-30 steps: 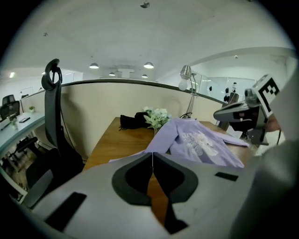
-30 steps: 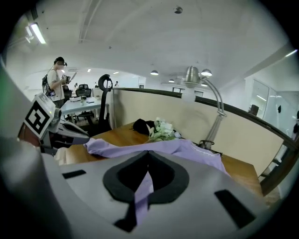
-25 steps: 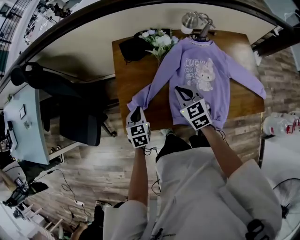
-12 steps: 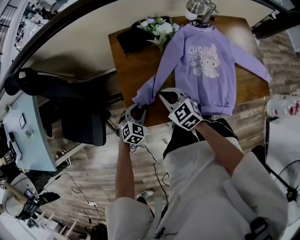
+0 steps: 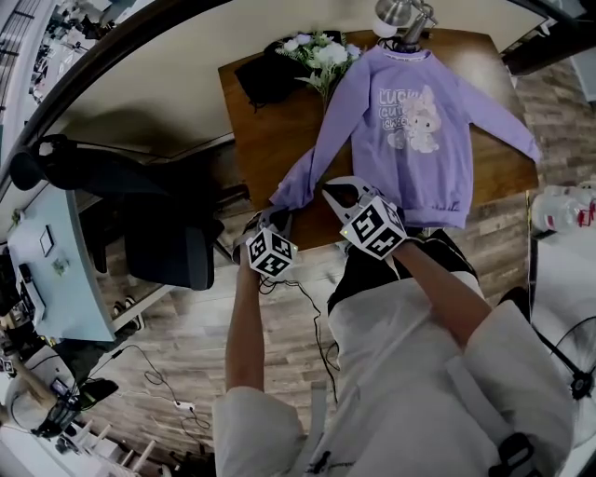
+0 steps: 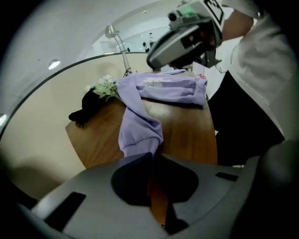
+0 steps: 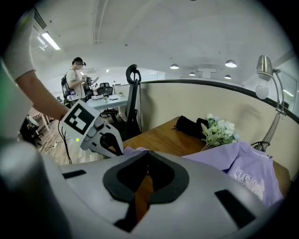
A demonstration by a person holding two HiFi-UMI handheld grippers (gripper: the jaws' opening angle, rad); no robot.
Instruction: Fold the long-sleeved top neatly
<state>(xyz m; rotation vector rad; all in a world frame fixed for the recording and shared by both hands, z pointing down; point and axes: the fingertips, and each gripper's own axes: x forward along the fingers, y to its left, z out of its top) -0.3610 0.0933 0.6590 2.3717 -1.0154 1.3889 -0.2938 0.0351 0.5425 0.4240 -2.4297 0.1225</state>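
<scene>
A purple long-sleeved top [image 5: 410,112] with a cartoon print lies face up on the wooden table [image 5: 265,140], both sleeves spread. Its left sleeve [image 5: 312,163] runs down to a ribbed cuff [image 5: 287,194] at the table's near edge. My left gripper [image 5: 273,219] has just been closing, and its tips [image 6: 150,156] now pinch the cuff's [image 6: 140,140] end. My right gripper [image 5: 333,191] is shut and empty, held above bare wood between that sleeve and the body of the top. From its own view its tips [image 7: 148,156] show only wood behind them, with the left gripper [image 7: 110,142] just beyond.
A black pouch [image 5: 265,79], white flowers [image 5: 321,61] and a desk lamp [image 5: 396,14] stand at the table's far edge against a curved partition. A black office chair [image 5: 158,242] is left of the table. Bottles [image 5: 563,205] sit at right. Cables lie on the floor.
The left gripper rolled, sank to the cuff, opened wide, then closed on it. The right gripper swung left from the hem to beside the sleeve and then held still.
</scene>
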